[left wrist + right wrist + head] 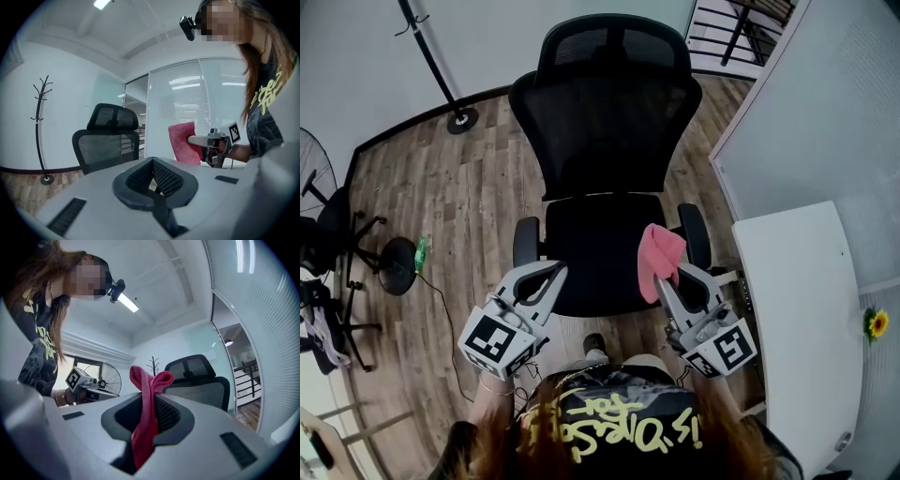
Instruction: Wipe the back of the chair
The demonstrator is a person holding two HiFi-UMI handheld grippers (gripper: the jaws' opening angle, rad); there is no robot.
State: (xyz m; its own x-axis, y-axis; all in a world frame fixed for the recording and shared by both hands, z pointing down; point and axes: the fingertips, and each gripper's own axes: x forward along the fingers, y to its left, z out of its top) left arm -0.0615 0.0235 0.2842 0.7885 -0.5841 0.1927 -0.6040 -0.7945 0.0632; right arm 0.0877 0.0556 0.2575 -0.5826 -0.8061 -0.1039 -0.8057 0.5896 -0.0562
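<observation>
Cloth (149,394), pink, is squeezed tight in the fingers (171,416) of the right gripper (147,414). One end pokes up and the rest hangs down. The left gripper (153,176) has its fingers (136,180) pressed together on nothing. In the head view both sit low, over the front of the chair (600,248). The chair faces the person. Its back (605,122) is in the upper middle, well apart from the cloth, so I think the wiping has not begun.

To do it well, lift the cloth up to the back, lay it flat, and rub from the top down in rows. The chair may spin, so the left gripper could hold it steady.

Around the chair is a wood floor (459,206). A white surface (802,309) is at the right, with a little flower (877,323) by it. A coat stand (441,70) is at the upper left.
</observation>
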